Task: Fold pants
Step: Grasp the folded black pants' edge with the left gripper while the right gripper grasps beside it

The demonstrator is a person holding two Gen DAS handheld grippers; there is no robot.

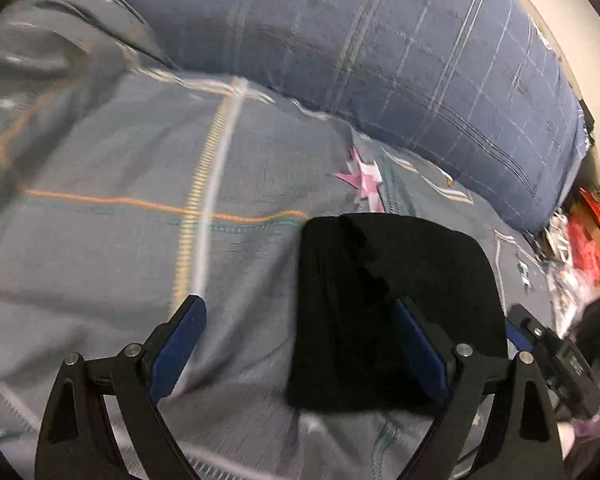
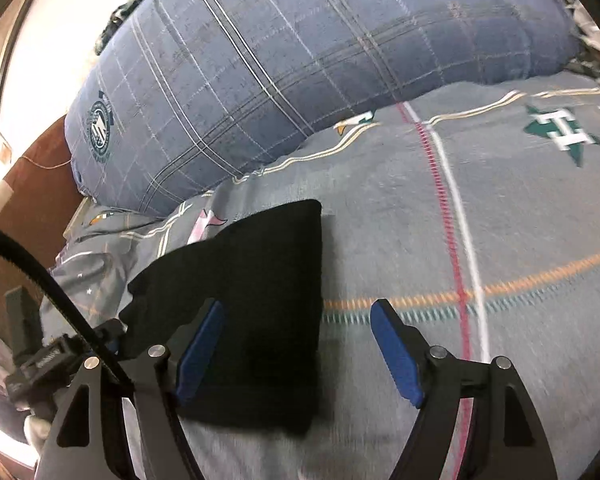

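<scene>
The black pants [image 1: 400, 260] lie folded into a compact rectangle on the grey bedsheet [image 1: 120, 260]. My left gripper [image 1: 297, 301] hovers open above the pants' left edge; its right blue pad [image 1: 416, 344] is over the cloth and the left one over bare sheet. In the right wrist view the pants [image 2: 260, 264] sit left of centre. My right gripper [image 2: 298, 304] is open over their right edge, its left pad [image 2: 204, 344] above the cloth. Neither gripper holds anything. Each gripper shows at the other view's edge: the right gripper [image 1: 540, 344] and the left gripper [image 2: 60, 356].
A big blue plaid pillow [image 1: 380, 60] lies along the far side of the bed, behind the pants. Red and orange clutter [image 1: 588, 248] piles up at the bed's right end. A brown wooden surface [image 2: 32, 184] and a bright wall stand at the left.
</scene>
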